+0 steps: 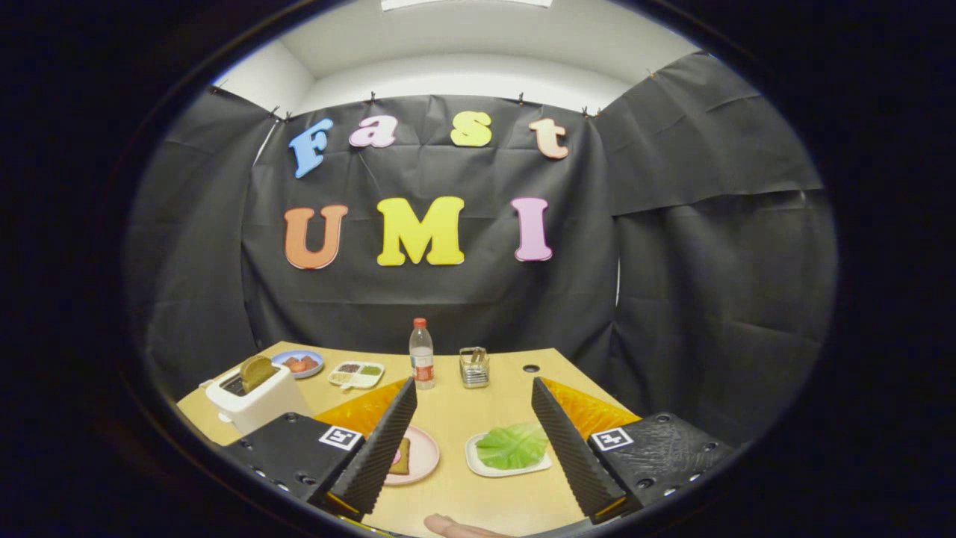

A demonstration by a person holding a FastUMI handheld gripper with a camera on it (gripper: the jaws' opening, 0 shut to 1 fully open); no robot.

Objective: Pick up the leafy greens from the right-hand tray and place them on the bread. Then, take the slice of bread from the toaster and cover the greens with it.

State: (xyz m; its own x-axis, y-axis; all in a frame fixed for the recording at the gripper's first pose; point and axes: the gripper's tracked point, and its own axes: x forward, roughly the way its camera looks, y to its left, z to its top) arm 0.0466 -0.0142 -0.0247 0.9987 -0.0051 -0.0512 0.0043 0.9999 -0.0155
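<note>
My gripper (475,441) hangs open above the wooden table, its two fingers spread wide with nothing between them. A green leaf (512,445) lies on a white tray (485,467) just inside the right finger. A slice of bread (402,456) rests on a pink plate (422,452), partly hidden behind the left finger. Beyond the left finger stands a white toaster (258,400) with a browned slice of bread (257,371) sticking up from its slot.
Farther back on the table stand a water bottle (422,354), a small metal holder (474,367), a divided white dish (357,374) and a blue plate (299,364) with red pieces. A fingertip (455,527) shows at the table's near edge.
</note>
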